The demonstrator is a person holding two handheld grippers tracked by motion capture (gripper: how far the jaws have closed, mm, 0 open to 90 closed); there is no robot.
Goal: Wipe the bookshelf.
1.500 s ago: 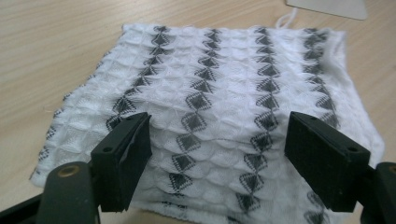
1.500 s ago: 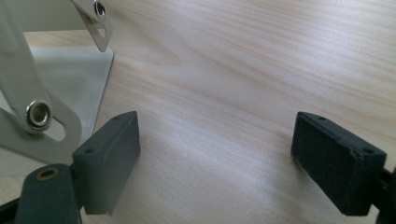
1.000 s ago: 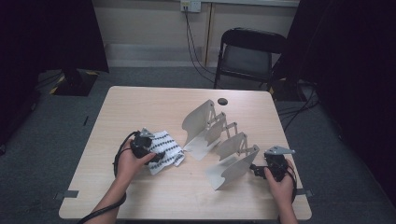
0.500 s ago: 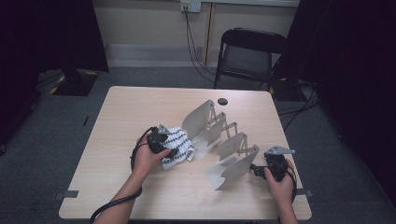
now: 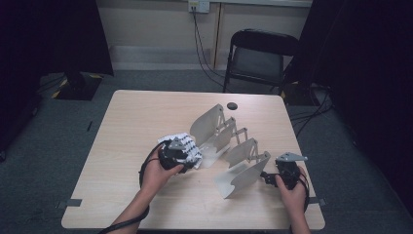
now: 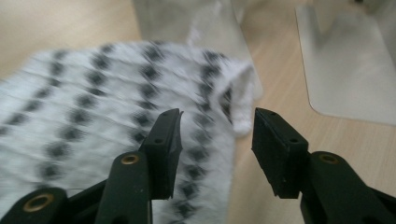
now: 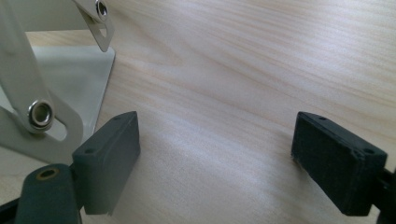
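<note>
Two grippers work at a pale wooden table (image 5: 136,122) with a fine straight grain. The left gripper (image 6: 217,135) has its black jaws parted by a moderate gap, and a white knitted cloth (image 6: 93,107) with rows of dark diamond spots lies under and between them; its left jaw overlaps the cloth, but whether it presses on it I cannot tell, and the right jaw stands over bare wood past the cloth's edge. The cloth is soft, ribbed and fuzzy, with one corner curled up. In the high view this gripper (image 5: 182,151) and its hand (image 5: 158,170) sit at the cloth (image 5: 187,146), which lies bunched against the left end of a folding metal rack (image 5: 229,146).

The rack is matt grey sheet metal: curved, fan-like plates joined by riveted scissor links, standing across the table's middle.

The right gripper (image 7: 215,149) is wide open, its blocky rubber-like jaws holding nothing above bare wood, just beside the rack's flat foot (image 7: 65,79) and riveted strips. A small dark round object (image 5: 232,105) lies near the far edge.
</note>
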